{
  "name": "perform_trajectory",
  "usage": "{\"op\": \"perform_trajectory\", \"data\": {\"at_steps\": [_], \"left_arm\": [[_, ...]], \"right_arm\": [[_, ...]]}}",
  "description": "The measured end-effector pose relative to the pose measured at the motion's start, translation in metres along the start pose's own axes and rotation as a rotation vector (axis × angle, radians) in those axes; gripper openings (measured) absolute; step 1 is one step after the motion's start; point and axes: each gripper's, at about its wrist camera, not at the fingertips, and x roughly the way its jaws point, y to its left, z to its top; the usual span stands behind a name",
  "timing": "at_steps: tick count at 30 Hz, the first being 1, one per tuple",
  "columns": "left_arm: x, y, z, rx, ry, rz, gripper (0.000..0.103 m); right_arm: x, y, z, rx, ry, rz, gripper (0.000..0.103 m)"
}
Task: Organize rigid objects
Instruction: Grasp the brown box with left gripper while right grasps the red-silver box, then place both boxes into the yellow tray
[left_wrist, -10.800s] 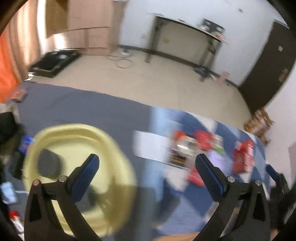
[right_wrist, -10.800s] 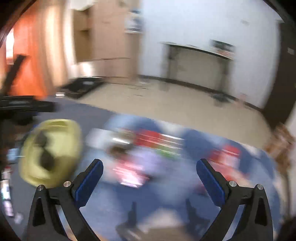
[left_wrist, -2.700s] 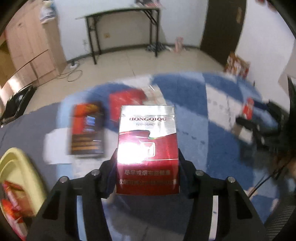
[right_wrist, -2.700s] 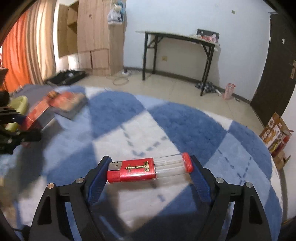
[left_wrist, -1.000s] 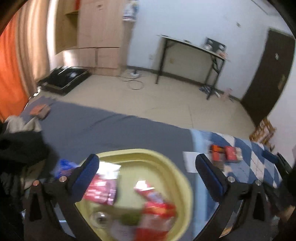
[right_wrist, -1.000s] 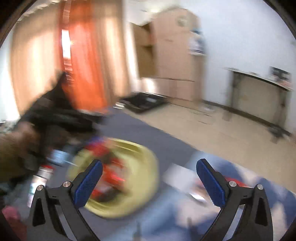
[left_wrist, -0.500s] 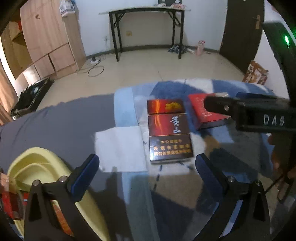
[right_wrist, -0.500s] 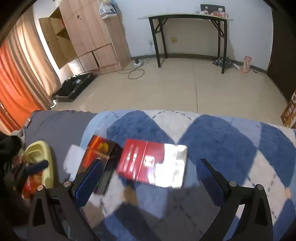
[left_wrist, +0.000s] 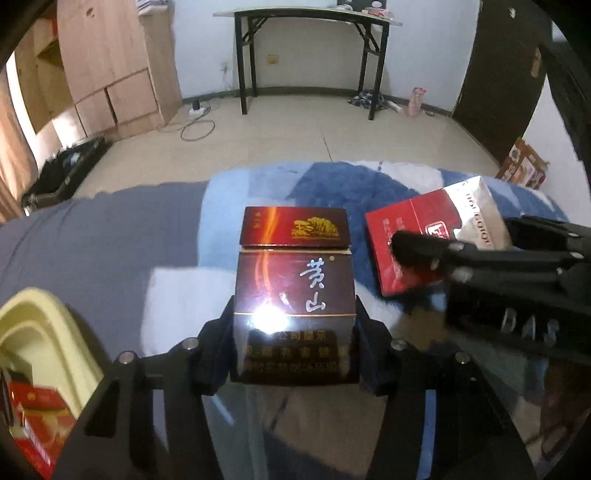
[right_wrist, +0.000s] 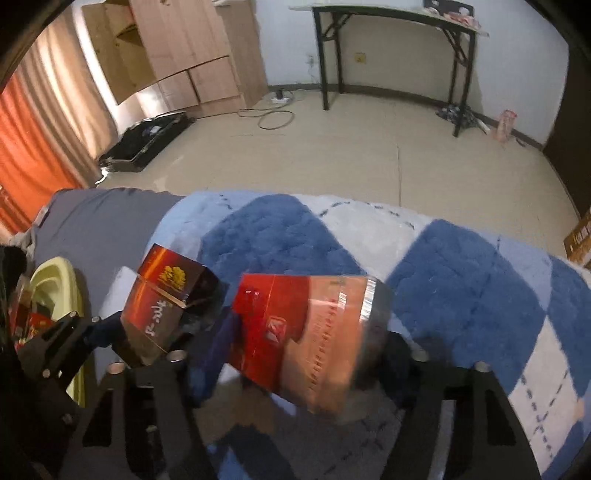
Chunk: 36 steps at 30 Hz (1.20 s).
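Note:
A dark maroon cigarette pack (left_wrist: 293, 291) lies on the blue-and-white blanket (right_wrist: 461, 266). My left gripper (left_wrist: 294, 332) has its jaws closing, and both pads press the pack's sides. Just to its right is a red-and-silver cigarette pack (right_wrist: 306, 332), tilted and blurred. The jaws of my right gripper (right_wrist: 303, 350) are closing too, with a finger against each side of it. In the left wrist view the right gripper (left_wrist: 476, 240) straddles the red-and-silver pack (left_wrist: 417, 236). In the right wrist view the left gripper (right_wrist: 110, 332) holds the maroon pack (right_wrist: 159, 314).
A yellow basin (left_wrist: 33, 325) holding red packs (left_wrist: 33, 424) sits at the left on a grey sheet (left_wrist: 92, 251). Beyond the bed edge is tiled floor with a black case (right_wrist: 147, 140), a black table (left_wrist: 306, 14), wooden cabinets (left_wrist: 110, 66) and a dark door (left_wrist: 495, 74).
Both grippers swung from over the yellow basin to the blanket and dropped lower. Their wide jaws have come together, the left on the maroon pack, the right on the red-and-silver pack.

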Motion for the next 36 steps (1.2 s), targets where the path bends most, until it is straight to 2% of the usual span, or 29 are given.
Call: {"op": "perform_trajectory", "data": {"at_steps": [3,6,8,11,14,16,18,19,23,25,27,29,31,33,36], "left_arm": [[-0.024,0.012,-0.005,-0.012,-0.011,0.000,0.057],[-0.061,0.026,-0.006,-0.019,-0.068,-0.006,0.057],[-0.083,0.032,-0.005,-0.012,-0.099,0.009,0.057],[-0.126,0.049,-0.005,-0.021,-0.159,0.013,0.057],[-0.167,0.072,-0.013,-0.074,-0.201,0.011,0.057],[-0.198,0.093,-0.027,-0.111,-0.237,0.018,0.057],[-0.223,0.118,-0.046,-0.140,-0.265,0.044,0.057],[-0.232,0.129,-0.056,-0.149,-0.264,0.062,0.057],[-0.243,0.186,-0.105,-0.218,-0.214,0.153,0.057],[-0.235,0.210,-0.130,-0.270,-0.162,0.188,0.057],[-0.219,0.221,-0.148,-0.310,-0.119,0.186,0.057],[-0.200,0.221,-0.160,-0.317,-0.080,0.181,0.057],[-0.182,0.215,-0.168,-0.304,-0.050,0.181,0.057],[-0.170,0.215,-0.172,-0.317,-0.046,0.171,0.057],[-0.159,0.225,-0.172,-0.346,-0.040,0.159,0.057]], "right_arm": [[-0.002,-0.010,-0.005,0.043,0.017,0.023,0.063],[0.001,-0.012,-0.008,0.098,0.008,-0.004,0.082],[0.002,-0.010,-0.011,0.120,-0.003,-0.015,0.102],[0.013,-0.003,-0.016,0.142,-0.022,-0.040,0.103],[0.030,0.014,-0.017,0.100,-0.018,-0.137,0.103],[0.038,0.023,-0.016,0.062,-0.024,-0.193,0.103],[0.044,0.030,-0.016,0.018,-0.038,-0.217,0.095],[0.043,0.031,-0.016,0.015,-0.045,-0.216,0.095],[0.020,0.045,-0.014,-0.020,-0.121,-0.112,0.094],[0.010,0.071,-0.008,-0.080,-0.121,-0.013,0.094],[0.001,0.109,-0.003,-0.154,-0.112,0.061,0.094],[-0.002,0.159,0.002,-0.219,-0.062,0.210,0.094],[0.003,0.199,0.004,-0.237,0.010,0.311,0.094],[0.013,0.236,0.004,-0.263,0.068,0.360,0.094],[0.035,0.277,0.003,-0.336,0.118,0.361,0.094]]}}
